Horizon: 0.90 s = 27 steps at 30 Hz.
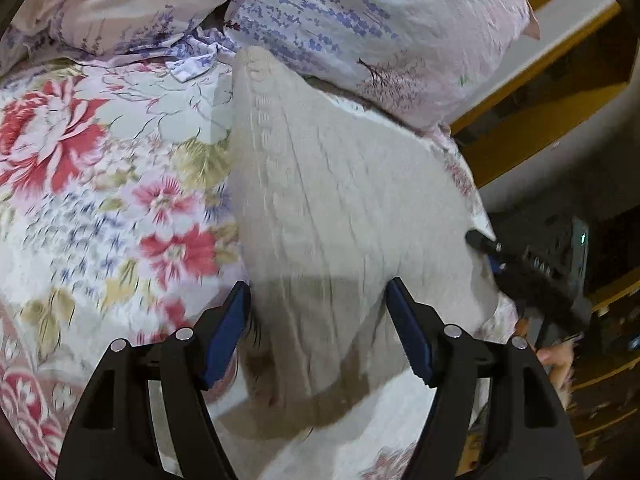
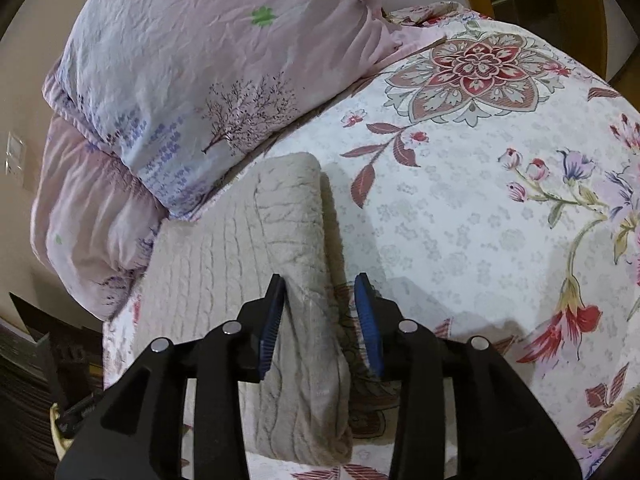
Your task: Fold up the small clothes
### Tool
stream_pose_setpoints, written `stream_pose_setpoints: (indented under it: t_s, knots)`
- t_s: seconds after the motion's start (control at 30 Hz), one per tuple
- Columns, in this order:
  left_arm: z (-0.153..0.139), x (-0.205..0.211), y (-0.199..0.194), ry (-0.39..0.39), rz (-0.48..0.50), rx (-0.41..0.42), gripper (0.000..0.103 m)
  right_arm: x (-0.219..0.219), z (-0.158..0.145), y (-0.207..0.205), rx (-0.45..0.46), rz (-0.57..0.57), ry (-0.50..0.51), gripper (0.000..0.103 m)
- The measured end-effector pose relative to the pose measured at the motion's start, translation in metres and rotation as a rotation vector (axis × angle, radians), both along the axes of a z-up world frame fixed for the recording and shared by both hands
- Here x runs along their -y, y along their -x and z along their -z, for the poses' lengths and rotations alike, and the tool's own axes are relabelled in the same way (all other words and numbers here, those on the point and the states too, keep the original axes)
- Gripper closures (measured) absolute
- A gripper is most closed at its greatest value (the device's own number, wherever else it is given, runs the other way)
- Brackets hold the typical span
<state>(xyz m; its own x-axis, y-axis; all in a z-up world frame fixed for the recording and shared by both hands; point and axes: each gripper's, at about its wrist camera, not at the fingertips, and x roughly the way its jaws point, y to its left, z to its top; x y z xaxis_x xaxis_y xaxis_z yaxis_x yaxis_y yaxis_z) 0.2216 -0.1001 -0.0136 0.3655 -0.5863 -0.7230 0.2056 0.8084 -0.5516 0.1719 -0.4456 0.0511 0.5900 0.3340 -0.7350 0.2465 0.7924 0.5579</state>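
A beige cable-knit garment (image 1: 344, 200) lies on the floral bedspread (image 1: 100, 200). In the right wrist view it (image 2: 288, 240) shows a folded strip lying over its flat part. My left gripper (image 1: 318, 296) is open above the garment's near part, its jaws wide apart and holding nothing. My right gripper (image 2: 320, 300) is open with its jaws standing on either side of the folded strip's near edge, not closed on it. The right gripper also shows in the left wrist view (image 1: 474, 238) at the garment's right edge.
Two lilac floral pillows (image 2: 192, 80) lie just behind the garment (image 1: 360, 20). The bedspread (image 2: 480, 220) stretches to the right. The bed's edge is close on the right in the left wrist view, with wooden furniture (image 1: 540, 120) beyond.
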Motion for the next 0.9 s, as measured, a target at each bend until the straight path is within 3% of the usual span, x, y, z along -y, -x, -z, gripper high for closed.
stream_pose_setpoints:
  t_s: [0.13,0.17,0.2,0.23,0.33,0.47,0.57,0.63,0.7,0.8,0.9]
  knots:
    - [0.007,0.000,-0.022,0.057,-0.018,-0.064,0.029,-0.001,-0.003,-0.008,0.016,-0.007,-0.008,0.066]
    - [0.008,0.000,-0.024,0.068,-0.031,-0.029,0.029,-0.003,-0.003,-0.010,0.013,-0.011,-0.001,0.068]
    - [0.010,-0.001,-0.027,0.081,-0.037,-0.039,0.029,-0.004,-0.003,-0.012,0.014,-0.023,0.001,0.084]
    - [0.012,-0.001,-0.029,0.090,-0.040,-0.047,0.029,-0.009,-0.005,-0.013,0.024,-0.042,0.012,0.091]
    - [0.015,-0.003,-0.031,0.108,-0.040,-0.056,0.029,-0.015,-0.018,-0.008,0.094,-0.039,0.097,0.094]
    - [0.014,-0.011,-0.028,0.120,-0.049,-0.045,0.029,-0.010,0.005,-0.012,-0.024,-0.015,0.105,0.094]
    - [0.010,-0.017,-0.029,0.113,-0.068,-0.027,0.029,-0.013,0.000,-0.008,-0.005,-0.001,0.140,0.086]
    - [0.009,-0.019,-0.033,0.108,-0.083,-0.022,0.029,-0.017,-0.019,-0.001,0.064,0.015,0.174,0.070]
    - [0.011,-0.018,-0.037,0.116,-0.083,-0.026,0.029,-0.024,-0.034,0.004,0.125,-0.011,0.200,0.063]
    - [0.011,-0.014,-0.043,0.111,-0.081,-0.029,0.029,-0.040,-0.041,0.003,0.150,-0.106,0.206,0.063]
    - [0.014,-0.009,-0.046,0.110,-0.073,-0.045,0.029,-0.056,-0.031,-0.004,0.108,-0.181,0.211,0.063]
